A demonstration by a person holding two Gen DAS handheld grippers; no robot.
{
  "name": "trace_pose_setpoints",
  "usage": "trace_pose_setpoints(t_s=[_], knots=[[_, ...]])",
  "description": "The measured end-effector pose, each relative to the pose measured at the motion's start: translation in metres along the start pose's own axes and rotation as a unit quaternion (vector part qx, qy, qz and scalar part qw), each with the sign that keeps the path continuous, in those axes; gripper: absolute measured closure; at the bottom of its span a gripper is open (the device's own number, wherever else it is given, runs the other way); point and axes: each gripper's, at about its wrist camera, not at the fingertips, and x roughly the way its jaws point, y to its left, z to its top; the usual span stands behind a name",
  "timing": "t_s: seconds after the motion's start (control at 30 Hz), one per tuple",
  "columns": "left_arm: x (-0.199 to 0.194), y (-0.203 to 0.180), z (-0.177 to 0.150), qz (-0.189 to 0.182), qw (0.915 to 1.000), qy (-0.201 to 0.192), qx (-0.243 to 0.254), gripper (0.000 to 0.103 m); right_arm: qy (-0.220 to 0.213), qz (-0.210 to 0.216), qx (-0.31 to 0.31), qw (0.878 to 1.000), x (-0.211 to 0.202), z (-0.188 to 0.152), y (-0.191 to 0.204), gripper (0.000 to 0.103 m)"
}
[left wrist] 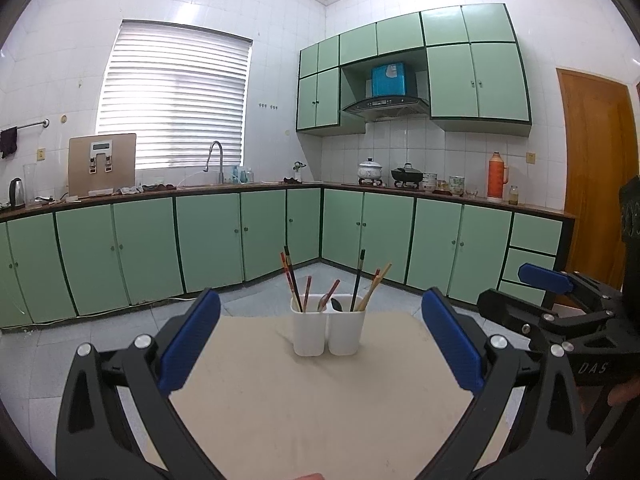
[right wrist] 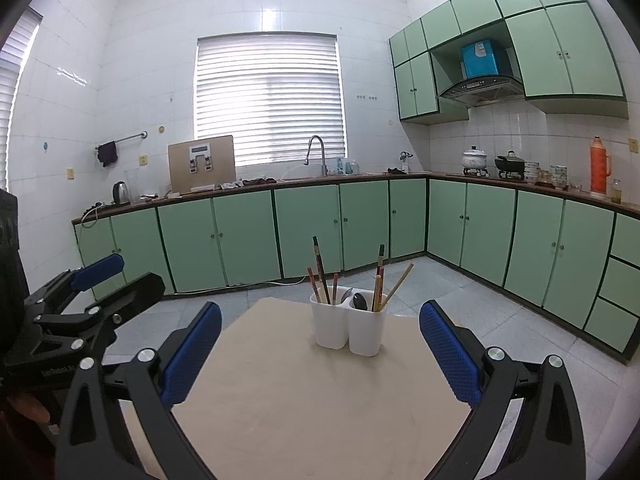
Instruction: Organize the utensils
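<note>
A white two-compartment utensil holder [left wrist: 328, 330] [right wrist: 349, 326] stands on the far part of a beige table [left wrist: 320, 408] [right wrist: 304, 400]. Chopsticks [left wrist: 291, 278] [right wrist: 320, 272] and spoons [left wrist: 337, 303] [right wrist: 360, 301] stick up from both compartments. My left gripper [left wrist: 320, 344] is open and empty, held above the table in front of the holder. My right gripper [right wrist: 320, 348] is open and empty, likewise in front of the holder. Each gripper shows at the side of the other's view: the right one [left wrist: 560, 312], the left one [right wrist: 80, 304].
Green cabinets [left wrist: 208, 240] run along the walls behind the table, with a tiled floor [left wrist: 260, 296] between. A sink faucet [left wrist: 216, 160], pots [left wrist: 370, 170] and an orange thermos [left wrist: 497, 176] sit on the counter. A wooden door [left wrist: 596, 168] is at right.
</note>
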Motion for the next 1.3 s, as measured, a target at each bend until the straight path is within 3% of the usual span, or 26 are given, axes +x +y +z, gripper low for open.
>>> trace_pose_setpoints(t_s=[1.3], knots=[[-0.0013, 0.0032, 0.0002, 0.000, 1.0000, 0.000, 0.000, 0.005, -0.001, 0.000, -0.001, 1.000, -0.0011, 0.0005, 0.0012, 0.006]])
